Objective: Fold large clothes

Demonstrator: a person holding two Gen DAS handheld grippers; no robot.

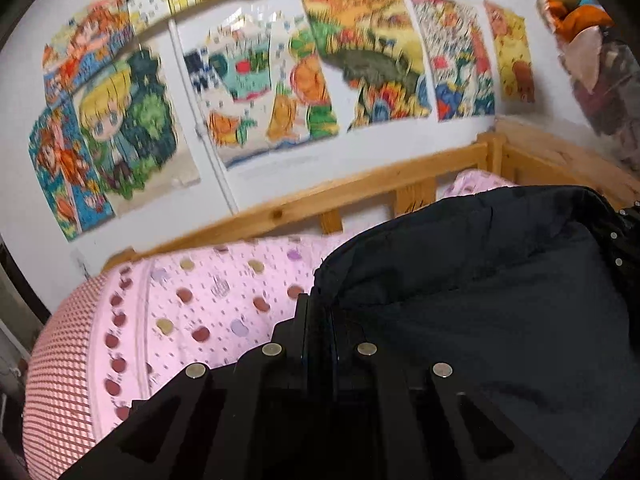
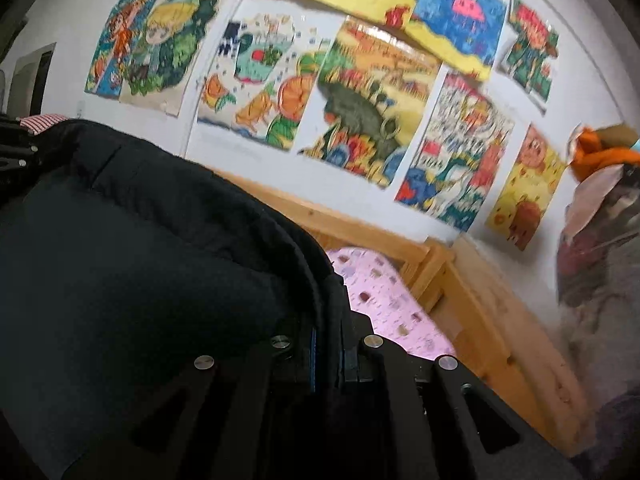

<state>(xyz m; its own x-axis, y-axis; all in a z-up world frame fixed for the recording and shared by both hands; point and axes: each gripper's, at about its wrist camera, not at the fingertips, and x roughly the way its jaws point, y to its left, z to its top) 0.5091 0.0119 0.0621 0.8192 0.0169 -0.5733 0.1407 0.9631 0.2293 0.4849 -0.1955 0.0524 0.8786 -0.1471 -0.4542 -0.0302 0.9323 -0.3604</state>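
Left wrist view: the left gripper (image 1: 318, 312) has its fingers pressed together on the edge of a black garment (image 1: 500, 300), which billows to the right and is lifted above the bed. Under it lies a pink sheet (image 1: 224, 304) with coloured dots, and at the left a red-and-white checked cover (image 1: 60, 372). A wooden bed rail (image 1: 340, 192) runs along the far side against a white wall (image 1: 24, 60) hung with many bright drawings (image 1: 256, 92); they are blurred. At the upper right hangs an orange cloth (image 1: 584, 16) among other items too smeared to name.

Right wrist view: the right gripper (image 2: 328, 320) is likewise clamped on a thick hem of the garment (image 2: 120, 280), which fills the left half of the frame. Beyond it the sheet (image 2: 384, 292) sits inside the rail (image 2: 480, 304) where 2 sides meet at a corner. The wall (image 2: 592, 80) and the drawings (image 2: 376, 104) fill the background, with the orange cloth (image 2: 600, 152) at the right edge.
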